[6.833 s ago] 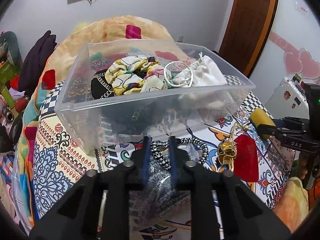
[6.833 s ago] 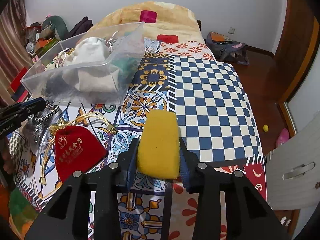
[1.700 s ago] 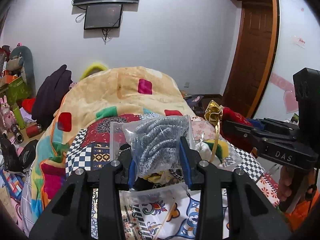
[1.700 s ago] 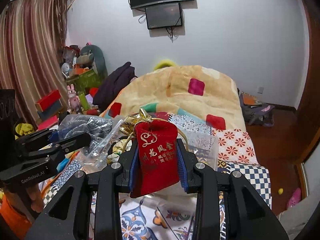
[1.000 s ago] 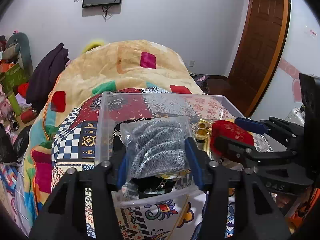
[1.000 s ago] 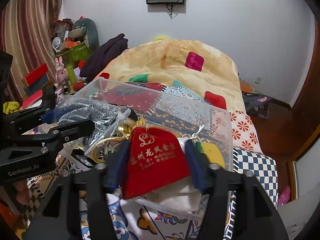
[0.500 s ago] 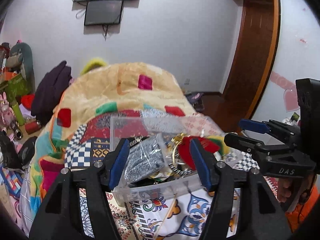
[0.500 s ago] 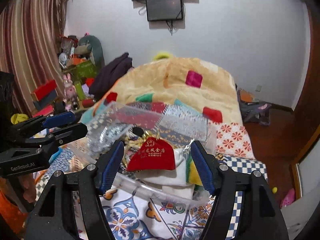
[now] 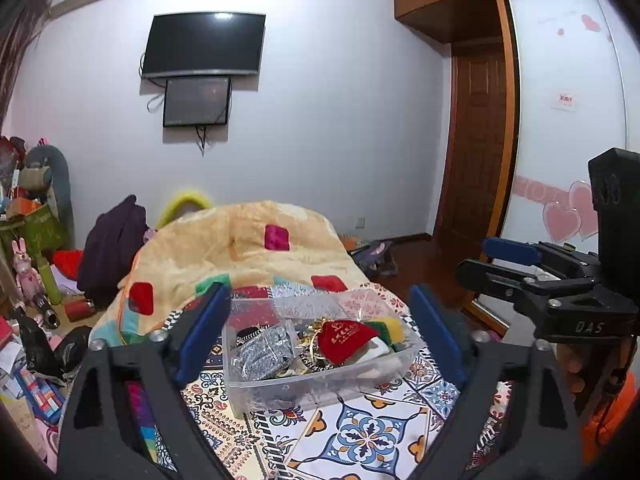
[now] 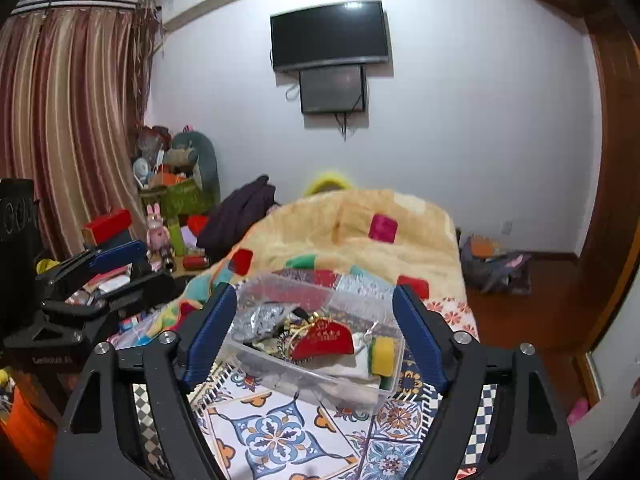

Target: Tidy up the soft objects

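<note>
A clear plastic bin (image 9: pixel 256 394) stands on the patterned bedspread; it also shows in the right wrist view (image 10: pixel 280 364). In it lie a silver mesh bag (image 9: pixel 264 350), a red velvet pouch (image 9: pixel 346 336), a yellow sponge (image 10: pixel 382 350) and other small soft items. My left gripper (image 9: pixel 320 332) is open and empty, held back from the bin. My right gripper (image 10: pixel 314 328) is open and empty too, also back from the bin. Each gripper shows in the other's view: the right (image 9: pixel 520 264) and the left (image 10: pixel 104 264).
A yellow blanket (image 9: pixel 240 248) is heaped on the bed behind the bin. Cluttered shelves and toys (image 10: pixel 172 200) stand at the left by the curtain. A wooden door (image 9: pixel 476 200) and a bag on the floor (image 10: pixel 496 268) are at the right.
Both grippers opened over the bin, dropped the silver mesh bag and the red pouch into it, then pulled back and up, away from the bin.
</note>
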A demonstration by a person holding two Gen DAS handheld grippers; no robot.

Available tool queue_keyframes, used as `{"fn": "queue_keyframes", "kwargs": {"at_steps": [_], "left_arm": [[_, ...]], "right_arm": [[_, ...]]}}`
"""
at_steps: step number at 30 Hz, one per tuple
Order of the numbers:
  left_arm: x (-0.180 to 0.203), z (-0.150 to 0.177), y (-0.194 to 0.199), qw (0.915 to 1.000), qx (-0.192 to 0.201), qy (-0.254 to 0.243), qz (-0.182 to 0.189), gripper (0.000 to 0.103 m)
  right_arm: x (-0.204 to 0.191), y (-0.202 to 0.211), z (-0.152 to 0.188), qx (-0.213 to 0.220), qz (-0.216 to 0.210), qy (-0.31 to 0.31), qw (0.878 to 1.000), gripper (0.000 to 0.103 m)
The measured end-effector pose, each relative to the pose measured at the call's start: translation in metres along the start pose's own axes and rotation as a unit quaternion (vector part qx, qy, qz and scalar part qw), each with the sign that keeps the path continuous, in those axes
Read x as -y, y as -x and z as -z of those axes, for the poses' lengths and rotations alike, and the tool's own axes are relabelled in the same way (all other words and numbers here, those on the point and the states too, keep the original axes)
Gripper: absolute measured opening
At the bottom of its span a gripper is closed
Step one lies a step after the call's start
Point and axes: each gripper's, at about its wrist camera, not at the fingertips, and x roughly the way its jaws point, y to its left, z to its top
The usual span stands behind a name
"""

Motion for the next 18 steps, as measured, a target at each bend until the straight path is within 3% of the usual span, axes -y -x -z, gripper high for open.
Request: {"fn": "queue_keyframes", "kwargs": {"at_steps": [9,18], "left_arm": [[0.007,0.007,0.021,0.9994,0.027,0.006,-0.021,0.101],[0.004,0.014,0.022,0.9993,0.025,0.012,-0.025,0.102]], "right_arm": [[-0.005,0.016,0.004,0.029,0.000,-0.010,1.000,0.090],[-0.005,0.025,0.014,0.040,0.006,-0.011,0.999,0.098]]}}
